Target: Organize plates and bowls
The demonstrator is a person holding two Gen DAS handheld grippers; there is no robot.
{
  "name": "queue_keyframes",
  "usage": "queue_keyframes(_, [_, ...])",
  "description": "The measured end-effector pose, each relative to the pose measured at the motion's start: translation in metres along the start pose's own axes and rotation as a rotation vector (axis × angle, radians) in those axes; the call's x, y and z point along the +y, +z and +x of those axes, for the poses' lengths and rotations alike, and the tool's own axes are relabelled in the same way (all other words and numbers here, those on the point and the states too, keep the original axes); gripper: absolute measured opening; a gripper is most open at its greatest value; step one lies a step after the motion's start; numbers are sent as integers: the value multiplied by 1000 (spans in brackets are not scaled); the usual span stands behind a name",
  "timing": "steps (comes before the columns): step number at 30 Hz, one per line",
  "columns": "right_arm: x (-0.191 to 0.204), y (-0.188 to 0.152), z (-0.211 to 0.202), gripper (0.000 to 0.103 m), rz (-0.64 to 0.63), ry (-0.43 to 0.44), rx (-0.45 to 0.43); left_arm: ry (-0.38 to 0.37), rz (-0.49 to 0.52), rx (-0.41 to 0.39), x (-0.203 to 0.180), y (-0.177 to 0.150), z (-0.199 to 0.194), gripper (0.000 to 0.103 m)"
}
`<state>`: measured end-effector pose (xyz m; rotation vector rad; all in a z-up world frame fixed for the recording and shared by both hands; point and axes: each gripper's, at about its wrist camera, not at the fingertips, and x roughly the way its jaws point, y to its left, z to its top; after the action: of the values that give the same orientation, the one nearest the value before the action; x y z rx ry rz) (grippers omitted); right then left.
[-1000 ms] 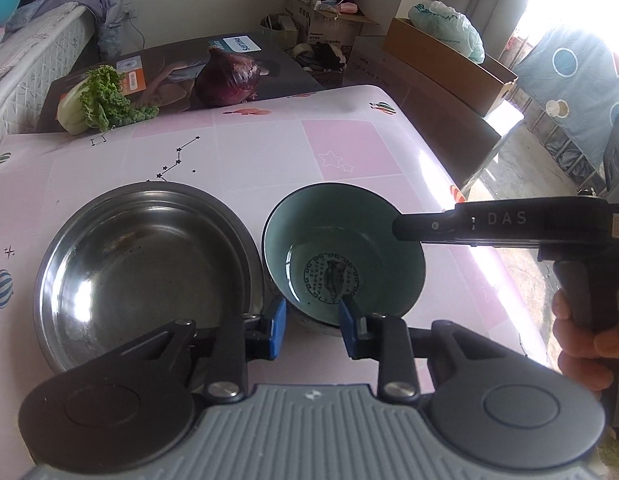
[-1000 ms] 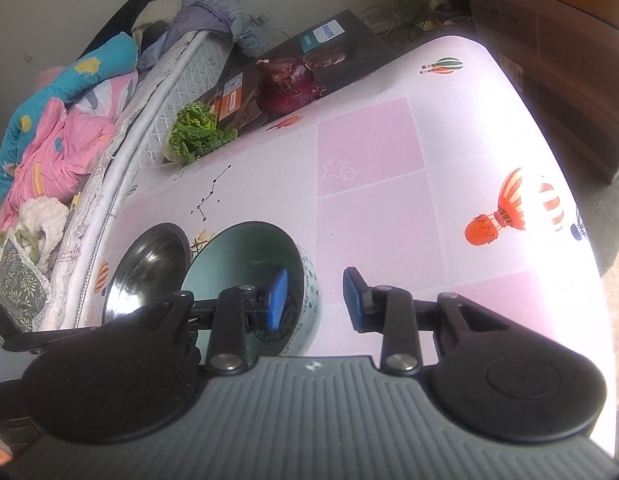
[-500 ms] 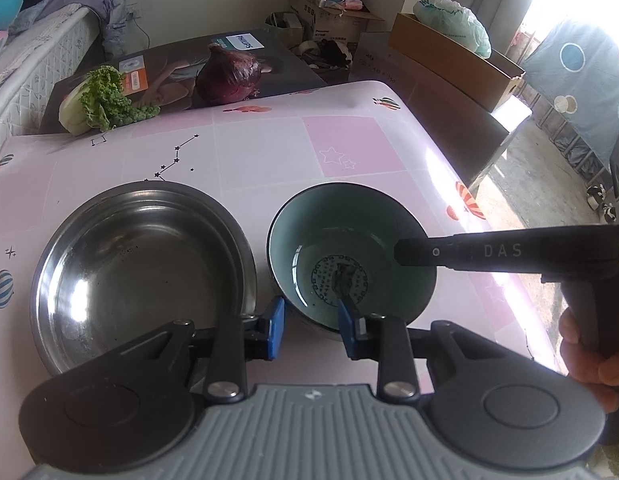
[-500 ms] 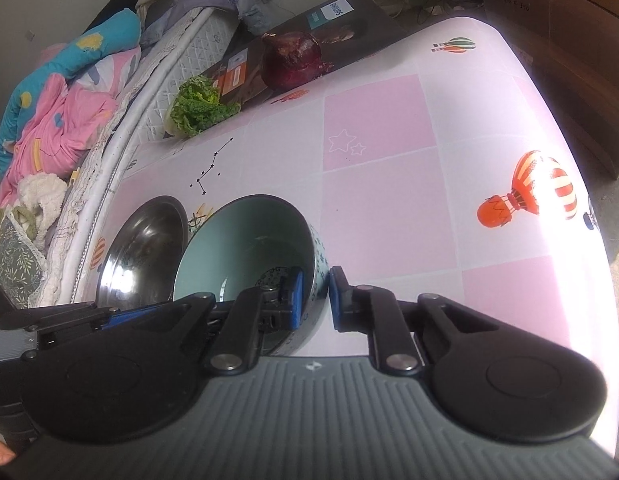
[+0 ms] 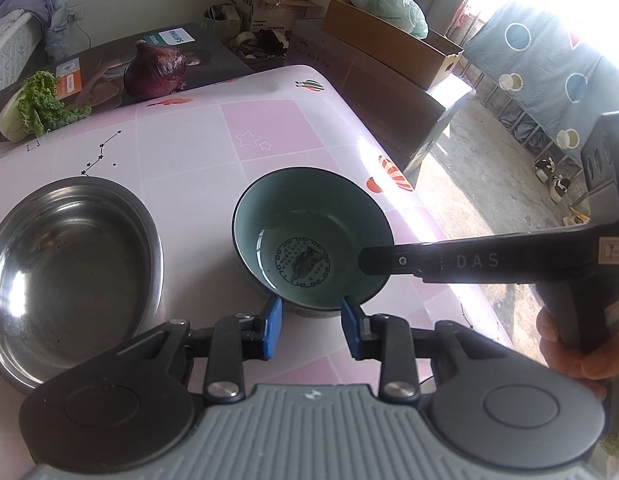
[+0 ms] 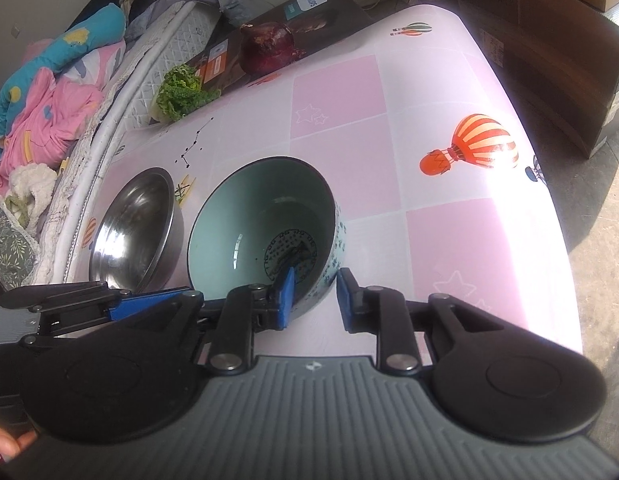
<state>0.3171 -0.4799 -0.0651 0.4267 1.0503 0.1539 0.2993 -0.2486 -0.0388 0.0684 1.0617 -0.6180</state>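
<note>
A teal ceramic bowl with a dark print in its bottom stands on the pink table. Left of it sits a wide steel bowl. My right gripper straddles the teal bowl at its near right wall, one pad inside and one outside. Its jaws are opening and the pads stand off the wall. In the left wrist view its finger reaches in over the rim from the right. My left gripper is opening, its pads just short of the bowl's near side, gripping nothing.
A red cabbage and a leafy green lie at the table's far edge, beside a dark printed box. A bed with bedding runs along the left. Cardboard boxes stand beyond the table's right edge. A hand holds the right gripper's handle.
The right gripper closed on the teal bowl's wall, then opened again. The teal bowl now stands further right, apart from the steel bowl. The left gripper's jaws widened slightly.
</note>
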Motion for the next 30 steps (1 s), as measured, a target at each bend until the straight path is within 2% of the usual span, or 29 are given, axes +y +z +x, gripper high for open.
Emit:
queue_keyframes(4, [-1,0,-2,22,-2,-3,-7,16,0,-21,3,1,-5,33])
queue_keyframes(6, [-1,0,-2,22,-1,-3,-8,28,1,-35,5,2,-10,36])
queue_keyframes(10, [-4,3,-3,23,11,-1,-11,57,-3,-50,8,3,-14,48])
queue_keyframes(14, [-6,3,-5,23,19,2,-17,81,-13,-36,11,4,-10,52])
queue_keyframes(30, [-11,11,4,24,62,18,-14,83,-73,12,12,13,5,56])
